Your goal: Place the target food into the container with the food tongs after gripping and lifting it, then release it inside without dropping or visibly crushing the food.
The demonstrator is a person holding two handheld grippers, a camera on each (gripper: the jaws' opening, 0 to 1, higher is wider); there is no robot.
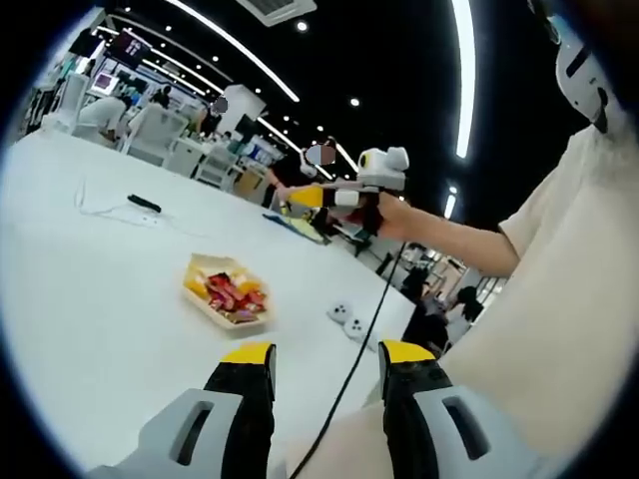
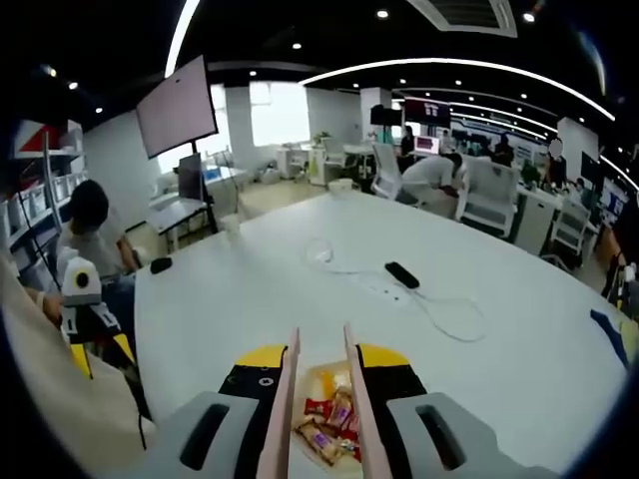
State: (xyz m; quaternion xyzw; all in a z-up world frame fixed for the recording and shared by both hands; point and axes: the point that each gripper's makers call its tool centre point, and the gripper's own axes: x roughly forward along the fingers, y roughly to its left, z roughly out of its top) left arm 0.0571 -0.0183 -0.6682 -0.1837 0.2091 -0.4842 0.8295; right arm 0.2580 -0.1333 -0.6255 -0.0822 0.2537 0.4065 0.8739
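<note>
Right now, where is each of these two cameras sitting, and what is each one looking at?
Left gripper view: rides on the left gripper, looking along its open jaws across the white table at the tray of snacks; the person's sleeve and the right gripper show.
Right gripper view: rides on the right gripper, looking down its tongs at the tray of snacks; the left gripper shows at left.
Shared: table, tray, black remote.

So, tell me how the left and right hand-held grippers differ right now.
The left hand-held gripper holds nothing, jaws apart; the right hand-held gripper clasps the food tongs. The left is back from the food tray; the right is close to it. Both have yellow-tipped black jaws.
</note>
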